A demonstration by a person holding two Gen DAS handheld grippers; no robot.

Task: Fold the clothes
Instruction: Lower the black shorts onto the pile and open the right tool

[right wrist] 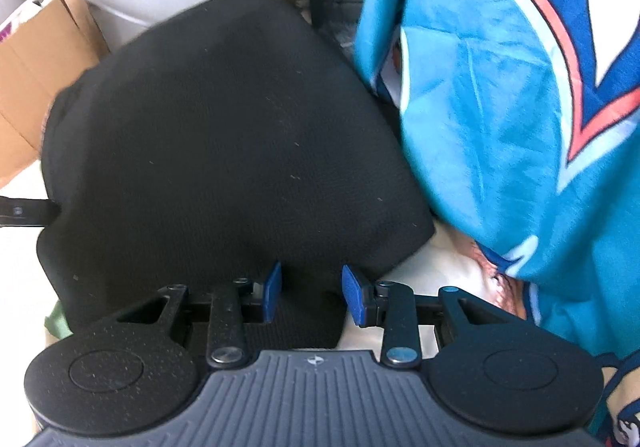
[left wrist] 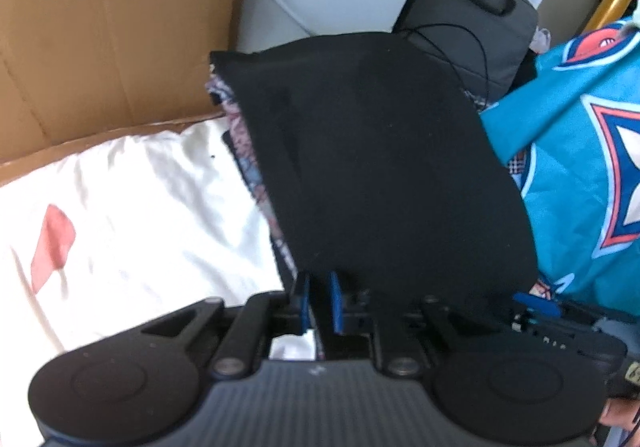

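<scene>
Black garment (left wrist: pixel 380 151), folded, lies atop a patterned pile on the bed (left wrist: pixel 132 207), beside a teal cloth (right wrist: pixel 500 119). Left gripper (left wrist: pixel 320 299): fingers narrowly apart, garment hem just beyond them. Right gripper (right wrist: pixel 311 293): fingers apart, straddling the hem, not pressing. Soft, light, limp; best held at near corners.

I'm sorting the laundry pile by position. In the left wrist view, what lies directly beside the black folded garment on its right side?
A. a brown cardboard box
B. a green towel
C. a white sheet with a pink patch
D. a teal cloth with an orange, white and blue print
D: the teal printed cloth borders the black garment on its right, while the cardboard box and white sheet lie to its left.
</scene>
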